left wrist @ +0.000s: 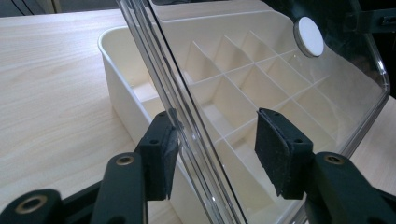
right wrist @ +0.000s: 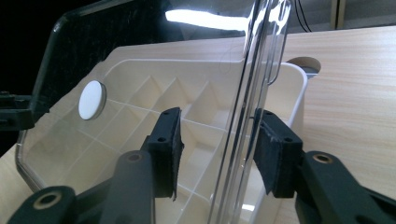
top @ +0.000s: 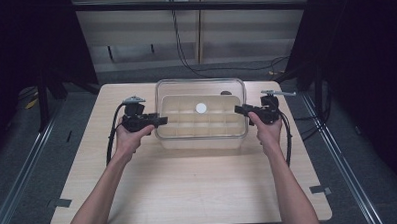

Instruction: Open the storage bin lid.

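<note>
We hold the left gripper (top: 157, 120) and the right gripper (top: 239, 109) at the two short sides of the clear lid (top: 201, 94), which sits tilted over the divided cream box (top: 200, 142) at the table (top: 189, 192) middle. On each gripper the jaws stand apart around the lid's rim, one pad touching and the other not yet pressing, so we judge we want to lift it evenly from both ends.

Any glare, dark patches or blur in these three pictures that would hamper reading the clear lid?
High view: dim, edges black, table evenly lit, clear lid faint. Left gripper view: sharp; lid mirrors darkness at upper right. Right gripper view: bright glare streak on the lid, nearest jaws slightly soft.
</note>
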